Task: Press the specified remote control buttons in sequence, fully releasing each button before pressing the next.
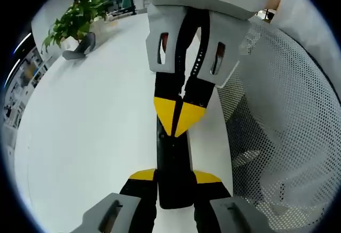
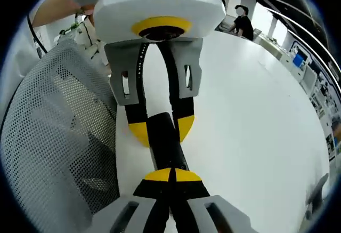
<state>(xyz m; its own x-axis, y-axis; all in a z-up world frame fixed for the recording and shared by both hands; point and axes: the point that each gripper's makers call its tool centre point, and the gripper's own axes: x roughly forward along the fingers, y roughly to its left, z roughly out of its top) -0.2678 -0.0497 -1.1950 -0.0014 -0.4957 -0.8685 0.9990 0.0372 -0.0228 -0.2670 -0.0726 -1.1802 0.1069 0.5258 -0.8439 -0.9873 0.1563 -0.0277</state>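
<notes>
With left gripper (image 1: 175, 178) clamping the remote (image 1: 173, 163) near the worktop (image 1: 96, 137) edge and right gripper (image 2: 171, 175) clenched tip-down on it, press straight, then lift fully clear.

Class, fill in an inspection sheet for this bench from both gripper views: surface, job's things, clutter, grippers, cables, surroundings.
Surface: plain white table, bare around the work.
Job's things: slim black remote control, lying near the table edge.
Clutter: grey curved stand by a green potted plant, far from the remote.
Grippers: left gripper shut on the remote's near end, jaws either side; right gripper with yellow tips together over the remote's other end; whether it touches, cannot tell.
Cables: nothing seen.
Surroundings: white mesh chair back beside the table; shelving and a person in dark clothes beyond.
</notes>
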